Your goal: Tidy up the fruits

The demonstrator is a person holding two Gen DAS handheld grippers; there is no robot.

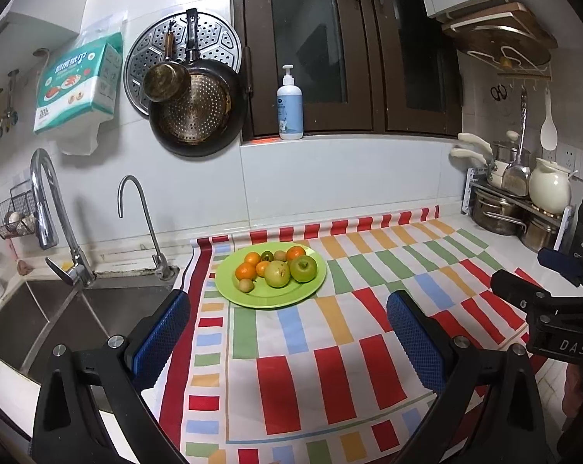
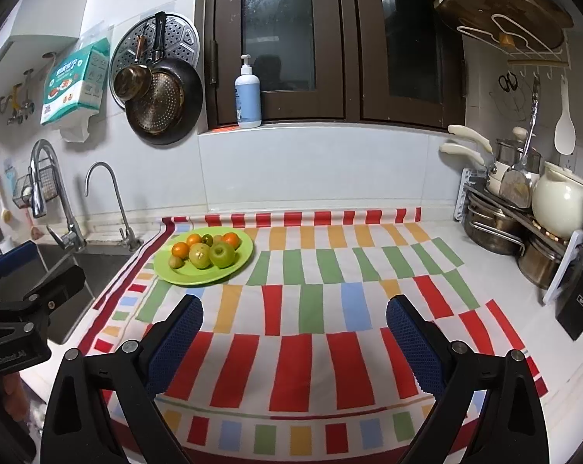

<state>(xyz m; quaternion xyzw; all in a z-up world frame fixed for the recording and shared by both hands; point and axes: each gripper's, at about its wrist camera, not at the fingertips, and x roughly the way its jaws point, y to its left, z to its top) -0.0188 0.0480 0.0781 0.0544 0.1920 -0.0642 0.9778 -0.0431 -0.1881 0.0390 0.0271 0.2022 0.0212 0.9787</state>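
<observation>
At the left of the frame is the sink (image 1: 59,321) with its tall tap (image 1: 49,208). Next to it, the desk wears a striped cloth (image 1: 330,367). The left tool (image 1: 287,332) hangs over the cloth in the lower middle, its blue fingers (image 1: 163,336) spread wide and holding nothing. The green plate (image 1: 276,297) sits just past it, in the middle of the frame, and is not touched. On it lie small oranges (image 1: 247,272), two green apples (image 1: 303,268) side by side, and kiwis (image 1: 246,285).

In the right wrist view, the right tool (image 2: 295,332) is also wide and holds nothing. The plate is up and to its left, well apart. Pots (image 2: 496,228) stand at the far right.
</observation>
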